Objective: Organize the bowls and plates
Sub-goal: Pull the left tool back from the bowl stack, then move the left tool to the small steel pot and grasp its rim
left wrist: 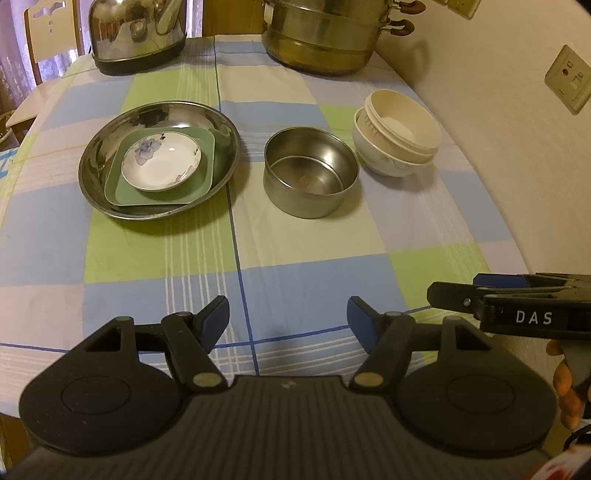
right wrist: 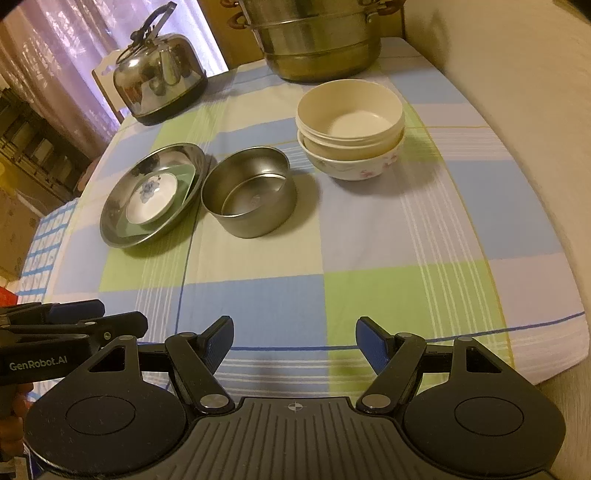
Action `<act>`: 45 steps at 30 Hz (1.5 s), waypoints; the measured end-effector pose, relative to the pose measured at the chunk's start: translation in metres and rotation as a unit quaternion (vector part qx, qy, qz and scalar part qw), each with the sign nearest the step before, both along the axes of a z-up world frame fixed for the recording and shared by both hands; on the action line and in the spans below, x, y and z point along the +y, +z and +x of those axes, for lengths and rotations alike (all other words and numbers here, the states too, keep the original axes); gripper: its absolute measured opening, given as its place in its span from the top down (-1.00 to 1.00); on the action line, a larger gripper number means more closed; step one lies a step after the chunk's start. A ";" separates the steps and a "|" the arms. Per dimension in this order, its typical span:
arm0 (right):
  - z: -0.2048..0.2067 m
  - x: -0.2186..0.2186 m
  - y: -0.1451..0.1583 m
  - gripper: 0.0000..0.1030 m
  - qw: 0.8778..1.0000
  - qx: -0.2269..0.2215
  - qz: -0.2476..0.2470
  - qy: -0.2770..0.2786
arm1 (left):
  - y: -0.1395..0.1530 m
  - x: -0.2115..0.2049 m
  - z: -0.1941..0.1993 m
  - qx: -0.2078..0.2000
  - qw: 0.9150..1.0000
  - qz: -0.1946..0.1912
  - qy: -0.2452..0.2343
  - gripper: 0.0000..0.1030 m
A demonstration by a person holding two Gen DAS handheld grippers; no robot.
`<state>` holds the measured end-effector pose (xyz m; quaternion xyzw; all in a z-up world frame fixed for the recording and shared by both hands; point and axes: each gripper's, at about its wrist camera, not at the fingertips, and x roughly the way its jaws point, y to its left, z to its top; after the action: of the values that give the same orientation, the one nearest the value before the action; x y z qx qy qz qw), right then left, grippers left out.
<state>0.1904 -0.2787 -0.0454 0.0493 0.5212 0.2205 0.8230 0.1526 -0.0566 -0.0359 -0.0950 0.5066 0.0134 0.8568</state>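
Both grippers hover over the near edge of the checked tablecloth (left wrist: 295,258), angled downward toward the dishes, side by side. Left gripper (left wrist: 288,323): jaws parted wide, blue pads facing each other, nothing between them but cloth below. Right gripper (right wrist: 294,341): same posture, jaws well apart, empty. In the left wrist view the right gripper's side enters from the right edge, with fingers of the person's right hand (left wrist: 565,384) wrapped on its handle below; in the right wrist view the left gripper's side enters from the left edge. Neither gripper touches any dish; all dishes sit well ahead of the fingertips. Dish layout, left wrist view: steel plate (left wrist: 96,166) at left, holding a green square plate (left wrist: 125,192), with a small white flowered saucer (left wrist: 161,162) on top of that. Steel bowl (left wrist: 312,173) near the middle, just beside the steel plate, empty, upright. To its right, near the wall, a cream bowl (left wrist: 402,122) nested in a white flowered bowl (left wrist: 384,166), the cream one sitting tilted. At the far edge of the table: a kettle (left wrist: 136,33) at left and a stacked steamer pot (left wrist: 325,40) at right.
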 end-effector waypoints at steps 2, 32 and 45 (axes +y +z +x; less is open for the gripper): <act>0.002 0.003 -0.001 -0.42 1.000 0.001 -0.001 0.002 | -0.001 0.002 0.002 0.002 1.000 0.001 0.002 -0.33; 0.067 0.032 -0.027 -0.41 0.999 -0.011 -0.010 -0.043 | -0.025 0.024 0.087 -0.030 0.999 -0.006 -0.029 0.01; 0.095 0.051 -0.035 -0.12 0.996 -0.064 0.027 -0.055 | -0.038 0.022 0.123 -0.049 0.998 0.003 -0.035 0.20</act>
<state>0.2851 -0.2281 -0.0800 0.0861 0.4578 0.1915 0.8639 0.2761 -0.0346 -0.0740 -0.0752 0.4672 -0.0199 0.8807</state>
